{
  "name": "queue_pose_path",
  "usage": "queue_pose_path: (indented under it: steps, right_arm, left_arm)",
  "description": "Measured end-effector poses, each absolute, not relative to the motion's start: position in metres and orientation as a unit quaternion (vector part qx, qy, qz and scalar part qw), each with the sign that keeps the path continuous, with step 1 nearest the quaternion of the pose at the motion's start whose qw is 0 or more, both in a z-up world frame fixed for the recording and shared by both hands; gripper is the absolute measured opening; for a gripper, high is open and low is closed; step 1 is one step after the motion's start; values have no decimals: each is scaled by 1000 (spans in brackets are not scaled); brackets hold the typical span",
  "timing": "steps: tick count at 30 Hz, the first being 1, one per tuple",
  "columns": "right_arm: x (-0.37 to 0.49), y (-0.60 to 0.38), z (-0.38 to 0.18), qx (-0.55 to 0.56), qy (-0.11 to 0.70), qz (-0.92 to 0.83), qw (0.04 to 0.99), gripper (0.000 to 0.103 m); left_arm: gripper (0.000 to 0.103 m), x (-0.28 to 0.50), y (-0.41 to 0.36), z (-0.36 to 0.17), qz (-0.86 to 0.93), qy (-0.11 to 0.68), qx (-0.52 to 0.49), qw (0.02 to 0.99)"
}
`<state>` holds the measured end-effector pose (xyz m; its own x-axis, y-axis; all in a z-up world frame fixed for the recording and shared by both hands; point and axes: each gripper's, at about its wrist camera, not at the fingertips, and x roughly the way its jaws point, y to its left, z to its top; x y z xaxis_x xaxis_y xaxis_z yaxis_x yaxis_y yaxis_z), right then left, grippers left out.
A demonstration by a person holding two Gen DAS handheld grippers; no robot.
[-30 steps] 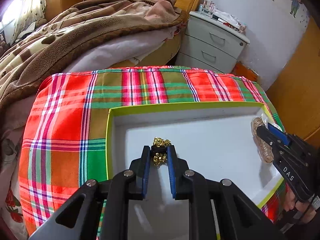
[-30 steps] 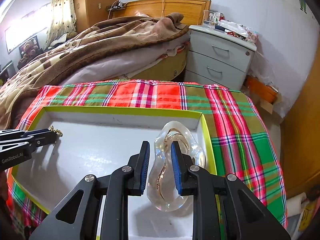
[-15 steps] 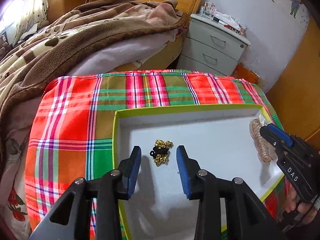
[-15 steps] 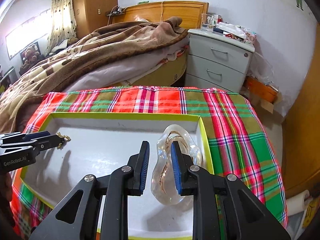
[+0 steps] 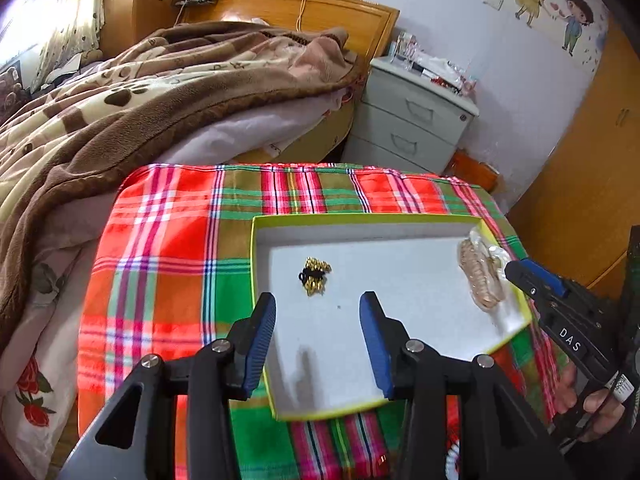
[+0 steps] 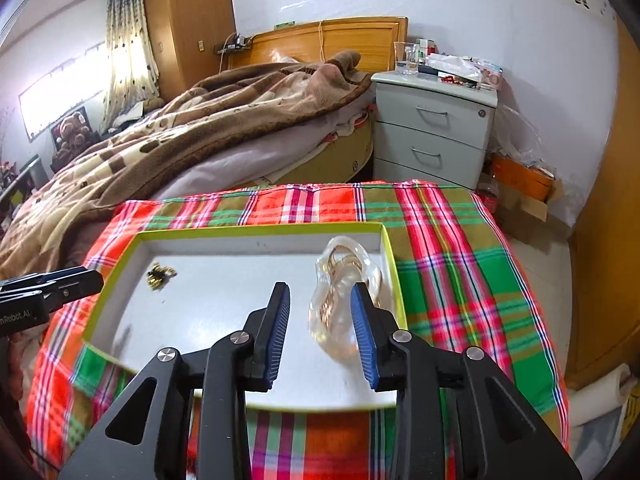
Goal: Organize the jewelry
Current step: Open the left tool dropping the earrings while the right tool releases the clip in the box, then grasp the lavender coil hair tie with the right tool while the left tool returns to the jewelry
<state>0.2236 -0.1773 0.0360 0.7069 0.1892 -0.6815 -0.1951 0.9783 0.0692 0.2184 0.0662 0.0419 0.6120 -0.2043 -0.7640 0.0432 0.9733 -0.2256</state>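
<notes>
A plaid cloth (image 5: 160,280) is spread over a table beside an unmade bed (image 6: 180,132), and on it a shallow white tray with a yellow-green rim (image 5: 256,272) is set. A small gold and black trinket (image 5: 314,276) is seen lying near the tray's left edge, untouched, with the left gripper (image 5: 318,340) held apart above the tray's near edge. By the tray's right edge a clear pouch of gold chain (image 6: 340,300) (slumped, partly upright) is seen against one blue pad of the right gripper (image 6: 320,332), whose fingers are spread.
</notes>
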Motion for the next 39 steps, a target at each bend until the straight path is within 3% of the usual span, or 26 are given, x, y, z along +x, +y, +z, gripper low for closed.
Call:
queue_pose_path:
  steps: [15, 39]
  right_arm:
    - [144, -206, 17, 9, 398, 141, 907, 33]
    - [127, -196, -20, -24, 450, 171, 876, 33]
  left_arm:
    - [46, 145, 60, 50, -106, 424, -104, 893]
    - [51, 95, 51, 23, -153, 467, -127, 862]
